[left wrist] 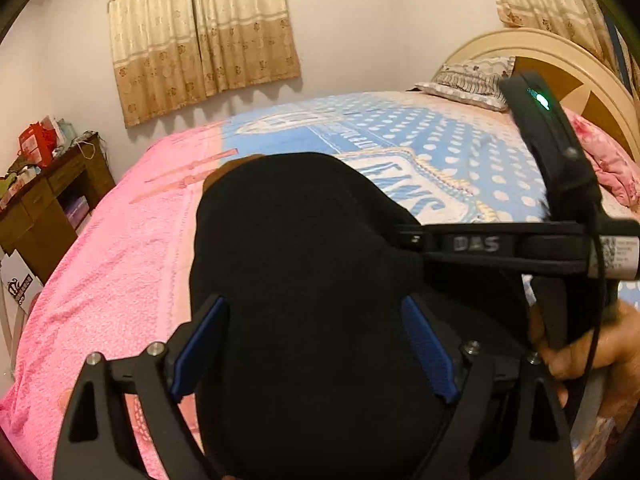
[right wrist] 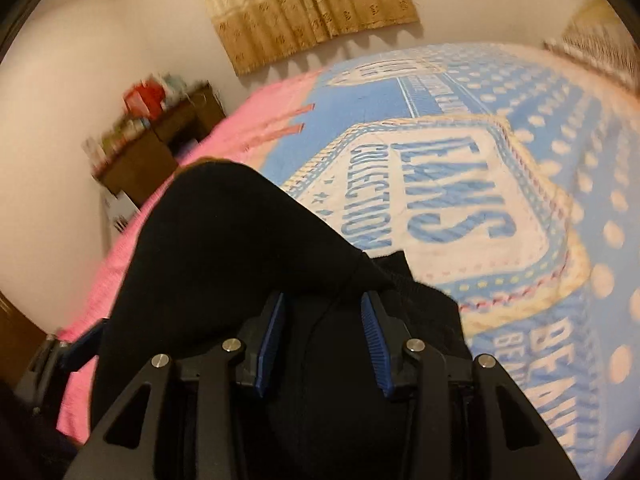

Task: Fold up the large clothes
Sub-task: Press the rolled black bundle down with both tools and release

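A black garment (left wrist: 304,264) lies bunched on the bed and fills the lower middle of the left wrist view. My left gripper (left wrist: 316,344) is open, its blue pads (left wrist: 200,352) standing wide on either side of the cloth. In the right wrist view the same black garment (right wrist: 224,248) rises in a fold in front of my right gripper (right wrist: 324,340), which is open with cloth between its blue pads (right wrist: 376,344). The right gripper's body (left wrist: 560,184) and the hand holding it (left wrist: 592,344) show at the right of the left wrist view.
The bed is covered by a pink towel sheet (left wrist: 108,264) and a blue dotted sheet with lettering (right wrist: 460,208). Pillows (left wrist: 468,80) and a headboard (left wrist: 560,60) are at the far right. A cluttered wooden desk (left wrist: 44,200) stands left of the bed. Curtains (left wrist: 200,40) hang on the wall.
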`<state>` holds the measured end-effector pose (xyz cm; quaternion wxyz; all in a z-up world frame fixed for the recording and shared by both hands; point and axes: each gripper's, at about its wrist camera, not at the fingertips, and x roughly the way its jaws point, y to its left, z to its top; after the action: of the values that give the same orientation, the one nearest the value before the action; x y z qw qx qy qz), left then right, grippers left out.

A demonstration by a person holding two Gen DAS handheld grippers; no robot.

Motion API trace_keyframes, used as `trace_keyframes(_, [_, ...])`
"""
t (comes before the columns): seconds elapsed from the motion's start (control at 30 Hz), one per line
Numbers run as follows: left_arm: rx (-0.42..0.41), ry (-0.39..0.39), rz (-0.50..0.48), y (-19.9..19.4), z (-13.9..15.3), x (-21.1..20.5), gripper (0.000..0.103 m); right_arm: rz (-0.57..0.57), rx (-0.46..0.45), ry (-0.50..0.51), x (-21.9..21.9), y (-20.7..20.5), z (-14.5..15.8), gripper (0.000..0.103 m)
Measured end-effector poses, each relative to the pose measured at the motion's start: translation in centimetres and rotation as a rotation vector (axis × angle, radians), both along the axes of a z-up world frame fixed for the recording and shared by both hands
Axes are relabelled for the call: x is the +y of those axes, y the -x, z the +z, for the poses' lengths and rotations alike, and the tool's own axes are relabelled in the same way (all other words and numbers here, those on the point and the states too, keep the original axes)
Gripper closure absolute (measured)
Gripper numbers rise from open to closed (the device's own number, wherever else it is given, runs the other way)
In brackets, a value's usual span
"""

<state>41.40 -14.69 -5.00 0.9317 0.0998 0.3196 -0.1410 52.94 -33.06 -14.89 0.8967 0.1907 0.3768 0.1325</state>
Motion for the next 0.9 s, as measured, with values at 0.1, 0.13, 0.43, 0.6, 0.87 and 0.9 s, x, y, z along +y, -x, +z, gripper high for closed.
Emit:
trace_keyframes(0.1, [-0.02, -0.013, -0.012, -0.1, 0.0, -0.3, 0.012, -0.028, -0.013, -0.072, -1.0, 0.6, -0.6, 0.063])
trace_keyframes(0.13, [-0.025, -0.004, -0.021, -0.2, -0.1, -0.3, 0.011, -0.035, -0.019, -0.064, -0.9, 0.7, -0.6, 0.063])
trace_keyframes(0.43, [-0.009, -0.022, -0.014, -0.9, -0.3, -0.9, 0.006, -0.105, -0.009, -0.086, -1.8, 0.1, -0.9, 0.063])
trace_keyframes(0.6, [-0.02, -0.036, -0.021, 0.0, -0.2, -0.9, 0.006, -0.164, -0.054, 0.037, -0.8, 3.9, 1.3, 0.06])
trace_keyframes(0.87, [-0.039, -0.082, -0.012, 0.1, -0.3, -1.5, 0.006, -0.237, -0.081, 0.06, -1.1, 9.2, 0.0, 0.05])
trace_keyframes(0.9, [-0.038, -0.083, -0.011, 0.0, -0.3, -1.5, 0.006, -0.26, -0.086, 0.03, -1.5, 9.2, -0.6, 0.044])
